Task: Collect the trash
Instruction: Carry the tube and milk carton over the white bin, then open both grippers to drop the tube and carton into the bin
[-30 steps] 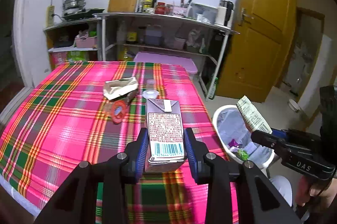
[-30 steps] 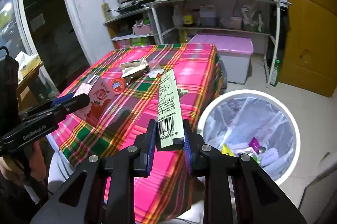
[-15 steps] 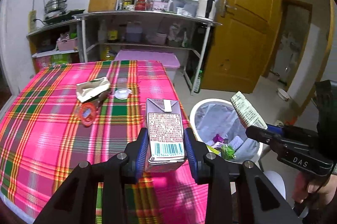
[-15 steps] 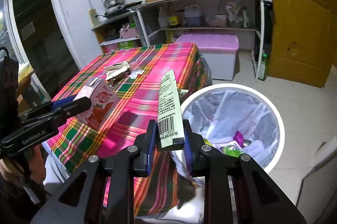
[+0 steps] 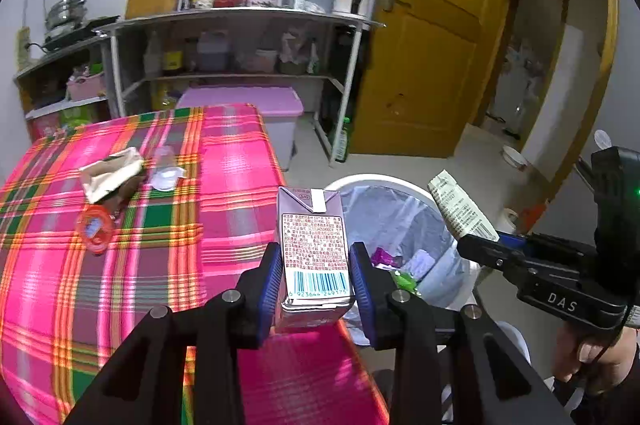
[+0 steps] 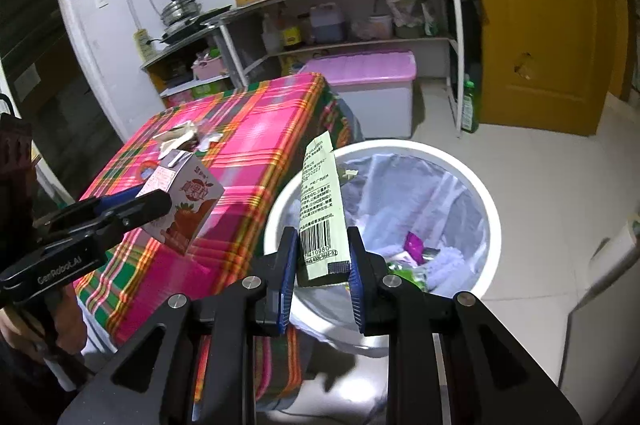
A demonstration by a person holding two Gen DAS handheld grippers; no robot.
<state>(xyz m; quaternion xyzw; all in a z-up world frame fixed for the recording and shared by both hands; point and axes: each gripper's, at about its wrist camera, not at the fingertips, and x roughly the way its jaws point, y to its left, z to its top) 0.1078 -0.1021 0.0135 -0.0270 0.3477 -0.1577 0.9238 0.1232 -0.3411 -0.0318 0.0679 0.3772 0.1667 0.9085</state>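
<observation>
1. Your left gripper [image 5: 316, 277] clamps an upright purple drink carton [image 5: 313, 245] over the near corner of the pink-and-green plaid tablecloth [image 5: 120, 265].
2. Your right gripper [image 6: 322, 265] pinches a pale green printed wrapper [image 6: 322, 209] above the white round bin lined with a clear bag [image 6: 490, 221], which stands on the tiled floor beside the table.
3. A crumpled paper box [image 5: 110, 173] and a red lid [image 5: 94, 229] lie on the cloth.
4. Metal shelving [image 5: 240, 21] and a yellow wooden door [image 5: 432, 37] stand behind.

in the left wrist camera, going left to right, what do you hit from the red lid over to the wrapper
red lid → torn paper box → clear plastic cup → milk carton → white trash bin → green-white wrapper
</observation>
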